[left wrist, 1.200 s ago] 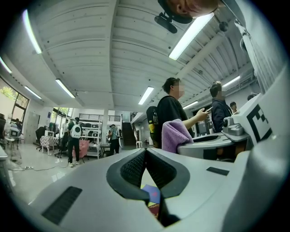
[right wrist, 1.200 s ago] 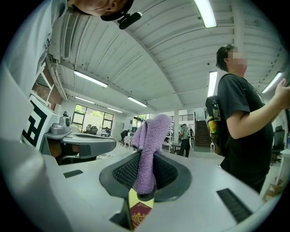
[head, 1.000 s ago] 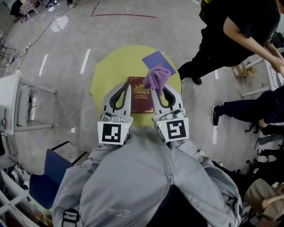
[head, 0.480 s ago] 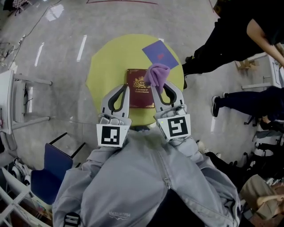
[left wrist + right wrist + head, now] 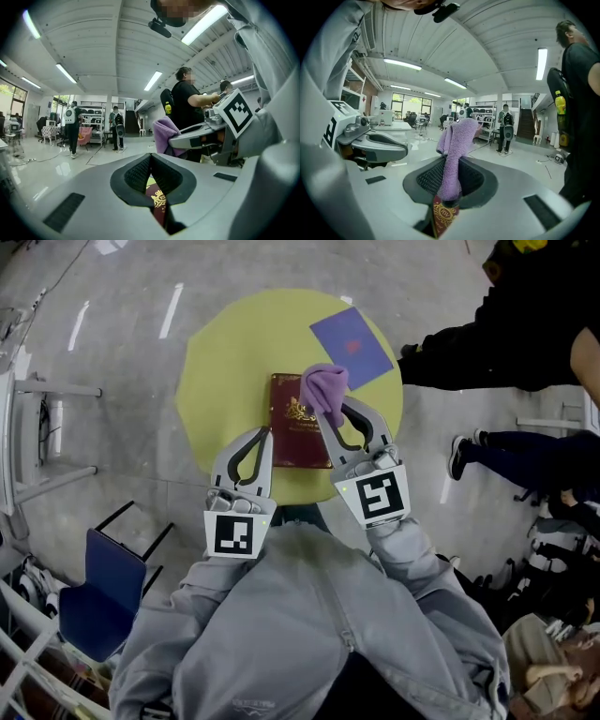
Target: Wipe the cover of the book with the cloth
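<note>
- Yellow table point(image 5: 225, 362) on grey floor point(image 5: 122, 296), bearing maroon book point(image 5: 289, 444); blue sheet point(image 5: 352, 345) beyond book.
- Right gripper point(image 5: 335, 411) over book, pinching purple cloth point(image 5: 325, 388).
- Left gripper point(image 5: 264, 432) at book's left edge, closed, empty.

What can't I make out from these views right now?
- Head view: whether the cloth touches the book; the cloth itself hides the contact.
- Right gripper view: most of the book, blocked by the jaws and cloth.
- Head view: the book's print, too small to read.
- Left gripper view: whether the left gripper rests on the book; its jaws hide the contact.
</note>
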The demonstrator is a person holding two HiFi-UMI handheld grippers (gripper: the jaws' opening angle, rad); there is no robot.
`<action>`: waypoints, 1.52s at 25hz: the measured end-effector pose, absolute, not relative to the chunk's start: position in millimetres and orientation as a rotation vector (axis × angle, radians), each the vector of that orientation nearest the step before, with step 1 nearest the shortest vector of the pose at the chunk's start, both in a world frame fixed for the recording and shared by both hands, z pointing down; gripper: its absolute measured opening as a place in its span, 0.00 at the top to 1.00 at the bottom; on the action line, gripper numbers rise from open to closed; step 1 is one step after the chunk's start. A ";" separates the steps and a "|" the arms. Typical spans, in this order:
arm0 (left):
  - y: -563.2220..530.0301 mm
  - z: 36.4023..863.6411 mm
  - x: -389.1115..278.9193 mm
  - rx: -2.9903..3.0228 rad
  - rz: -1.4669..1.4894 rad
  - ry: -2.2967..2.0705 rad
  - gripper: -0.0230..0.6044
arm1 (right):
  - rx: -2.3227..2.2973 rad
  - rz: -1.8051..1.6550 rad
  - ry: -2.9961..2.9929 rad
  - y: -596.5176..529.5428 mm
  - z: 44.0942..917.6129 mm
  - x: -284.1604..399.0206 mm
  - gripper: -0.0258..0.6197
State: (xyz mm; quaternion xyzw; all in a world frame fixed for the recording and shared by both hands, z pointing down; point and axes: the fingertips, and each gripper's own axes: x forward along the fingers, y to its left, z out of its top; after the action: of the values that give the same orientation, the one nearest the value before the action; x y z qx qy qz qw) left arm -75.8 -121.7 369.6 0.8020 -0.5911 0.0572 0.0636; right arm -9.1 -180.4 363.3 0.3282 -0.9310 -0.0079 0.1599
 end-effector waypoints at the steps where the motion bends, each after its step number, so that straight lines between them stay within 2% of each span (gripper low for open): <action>1: -122.3 377.7 -76.4 2.417 0.188 -1.780 0.93 | 0.909 -0.030 -2.647 -182.6 370.6 -11.9 0.83; 16: -117.8 474.6 -78.6 2.367 0.371 -1.697 0.93 | 0.562 -0.074 -2.523 -213.7 449.0 -41.4 0.83; 22: -106.9 508.4 -73.0 2.380 0.558 -1.643 0.93 | 0.415 -0.036 -2.439 -220.7 475.5 -48.3 0.83; 38: -81.3 560.7 -68.2 2.226 0.627 -1.429 0.93 | 0.063 -0.055 -2.096 -221.7 538.4 -70.7 0.84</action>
State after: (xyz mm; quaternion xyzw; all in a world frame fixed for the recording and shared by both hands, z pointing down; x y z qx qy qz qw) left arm -68.2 -81.3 560.7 0.8006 -0.5139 0.2255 0.2098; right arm -70.7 -221.7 538.4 0.0261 -0.8662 -0.0227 0.4984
